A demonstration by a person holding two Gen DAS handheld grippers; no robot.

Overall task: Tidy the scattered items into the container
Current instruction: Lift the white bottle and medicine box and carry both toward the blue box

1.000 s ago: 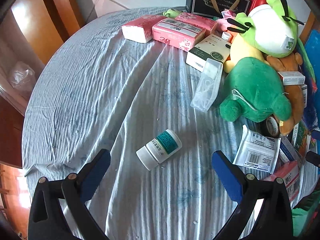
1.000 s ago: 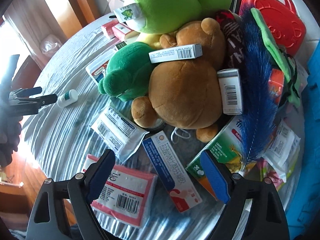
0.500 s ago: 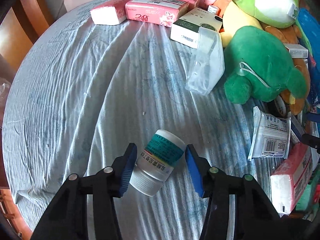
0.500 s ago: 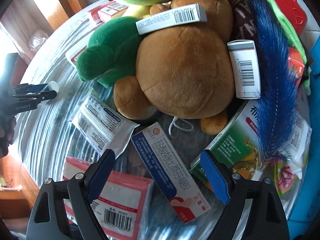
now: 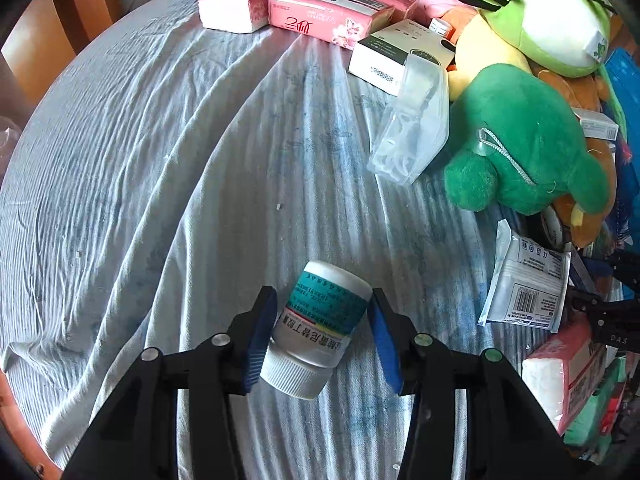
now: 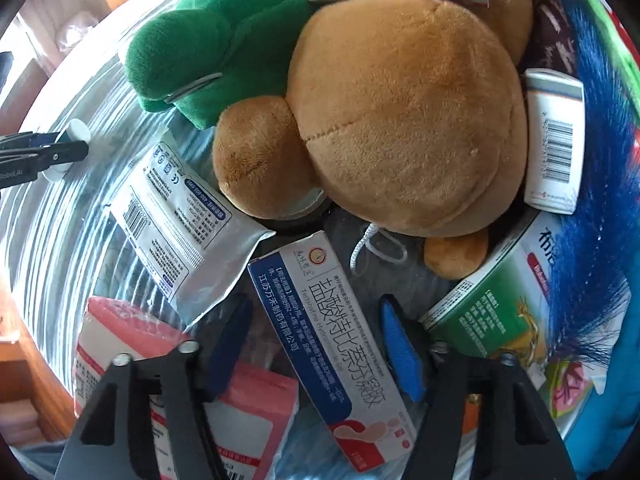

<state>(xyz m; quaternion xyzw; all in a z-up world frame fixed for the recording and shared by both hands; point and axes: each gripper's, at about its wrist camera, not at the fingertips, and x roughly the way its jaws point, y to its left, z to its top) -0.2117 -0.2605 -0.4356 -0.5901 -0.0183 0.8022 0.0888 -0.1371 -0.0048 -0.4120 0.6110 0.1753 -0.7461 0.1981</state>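
A white pill bottle [image 5: 320, 320] with a teal label lies on its side on the striped cloth [image 5: 200, 160], cap toward me. My left gripper [image 5: 320, 296] points down at it; its jaws are closing and both blue pads sit against the bottle's sides. It also shows far left in the right wrist view as the left gripper [image 6: 60, 152]. My right gripper [image 6: 316, 304] hangs over a blue-and-white medicine box [image 6: 328, 344]. Its jaws are closing with the box between them, and a gap shows at the left pad.
Plush toys pile up at the right: a green one [image 5: 524, 148], a brown bear [image 6: 400, 112] and a light green one [image 5: 548, 16]. Pink tissue packs [image 5: 328, 12], a clear plastic case [image 5: 416, 128], a foil pouch [image 6: 184, 224], a green box [image 6: 492, 312] and a blue feather [image 6: 592, 200] lie around.
Both grippers came down. The left one closed from wide open around the pill bottle. The right one narrowed over the blue-and-white box in the last half second.
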